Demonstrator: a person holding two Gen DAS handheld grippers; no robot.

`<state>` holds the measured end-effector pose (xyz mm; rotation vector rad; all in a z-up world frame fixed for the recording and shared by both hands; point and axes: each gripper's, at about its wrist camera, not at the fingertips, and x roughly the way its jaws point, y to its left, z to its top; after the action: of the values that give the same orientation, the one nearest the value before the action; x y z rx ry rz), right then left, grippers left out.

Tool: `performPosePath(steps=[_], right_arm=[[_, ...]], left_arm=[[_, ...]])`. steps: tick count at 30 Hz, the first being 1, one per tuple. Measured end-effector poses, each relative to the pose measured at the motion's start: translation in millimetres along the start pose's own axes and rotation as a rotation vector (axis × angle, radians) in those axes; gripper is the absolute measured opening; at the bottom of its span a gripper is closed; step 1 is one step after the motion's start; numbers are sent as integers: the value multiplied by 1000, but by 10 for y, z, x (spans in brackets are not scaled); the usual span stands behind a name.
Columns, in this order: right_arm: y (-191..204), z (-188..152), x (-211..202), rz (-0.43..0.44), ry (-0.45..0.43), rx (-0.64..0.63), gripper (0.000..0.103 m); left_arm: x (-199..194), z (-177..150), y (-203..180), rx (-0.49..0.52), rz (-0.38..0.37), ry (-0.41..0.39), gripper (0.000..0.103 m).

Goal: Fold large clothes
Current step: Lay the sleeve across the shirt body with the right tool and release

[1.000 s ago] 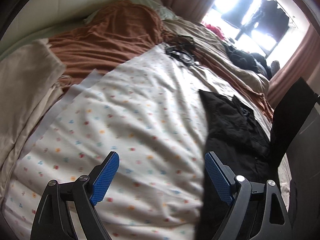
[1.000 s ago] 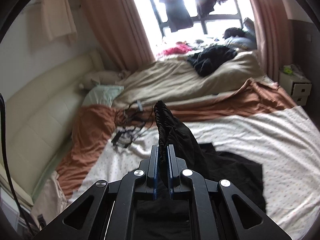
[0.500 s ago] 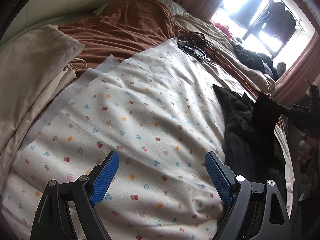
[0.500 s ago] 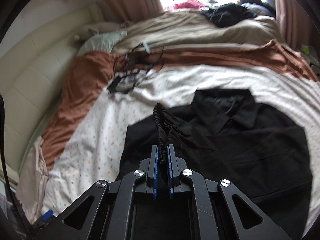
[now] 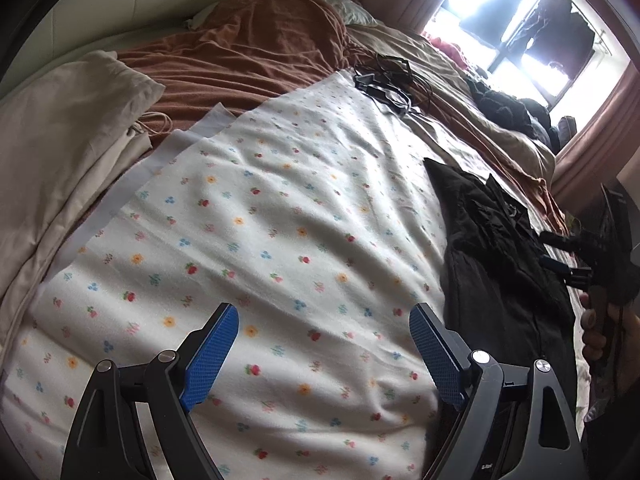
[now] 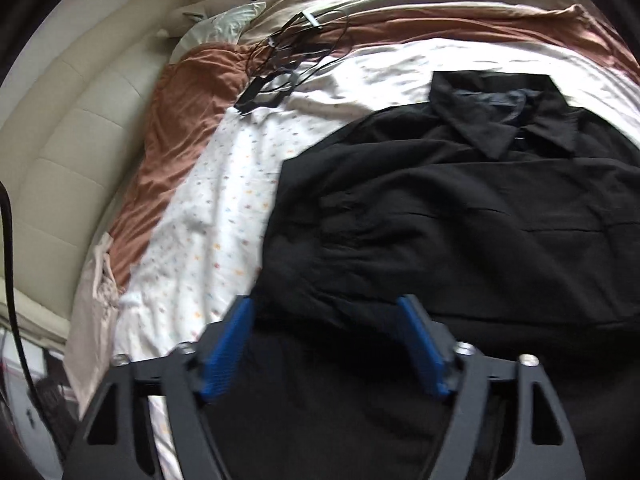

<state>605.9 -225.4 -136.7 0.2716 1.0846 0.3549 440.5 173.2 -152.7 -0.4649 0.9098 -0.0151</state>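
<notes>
Now we are holding the right gripper (image 6: 326, 344) low over the black shirt (image 6: 460, 216), and its blue pads (image 6: 228, 350) have just been opening; they are standing wide apart with dark cloth lying beneath and between them, not pinched. The shirt is lying spread on the flower-print blanket (image 6: 224, 216), collar (image 6: 492, 124) pointing toward the far side of the bed, one sleeve folded in across its body. The picture from this side is blurring a little.

We are keeping nothing in the left gripper (image 5: 324, 354): its jaws are gaping wide above bare blanket (image 5: 280, 220), with the black shirt (image 5: 492, 248) lying off to its right. At that view's right edge the right gripper (image 5: 568, 256) is showing, a hand (image 5: 600, 328) wrapped around its handle.

Beyond the blanket a rust-brown sheet (image 5: 256, 52) is lying rumpled, a tangle of black cables (image 5: 388, 80) is resting at the blanket's far edge, and a pale pillow (image 5: 64, 132) is sitting at the left. Dark clothes are hanging in the bright window (image 5: 520, 36).
</notes>
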Motion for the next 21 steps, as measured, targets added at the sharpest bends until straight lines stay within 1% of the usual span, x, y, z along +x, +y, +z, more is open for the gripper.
performPosePath(steps=[2,4,6,7,8,9,12,16,18,20,21], right_arm=[[-159,-88,-151,7,15,-2,78],[-349,-203,-365,-27,-4,0,79],[-513,-292,-543,-39,-23,6,86],[-581,-329,-612,-45,-31,10,95],[-672,-387,-709,-58,-43,16,100],[-759,-446,-808,-73,-54,22,102],[-1006,-626,-1072,-116,-80,48,103],[-1266,-860,-1364,-117,-115,60,103],[-1355,-969,-1473,-118,-129,62,103],[-1446,-1097,-1589,-123,-143,63,103],[-1501,-1167,-1645,-133,-149,68,103]], left_arm=[[2,-18,-82,3,-6,4,88],[-7,-44,-197,12,-11,7,88],[-30,-73,-320,27,-16,5,88],[-48,-91,-387,36,-17,1,88],[-61,-105,-443,42,-18,-2,88],[-78,-122,-516,48,-25,-2,88],[-97,-171,-694,57,-47,12,89],[-155,-240,-948,76,-74,29,90],[-225,-266,-1067,100,-79,21,98],[-292,-295,-1149,110,-91,2,103],[-312,-311,-1187,111,-98,-1,103]])
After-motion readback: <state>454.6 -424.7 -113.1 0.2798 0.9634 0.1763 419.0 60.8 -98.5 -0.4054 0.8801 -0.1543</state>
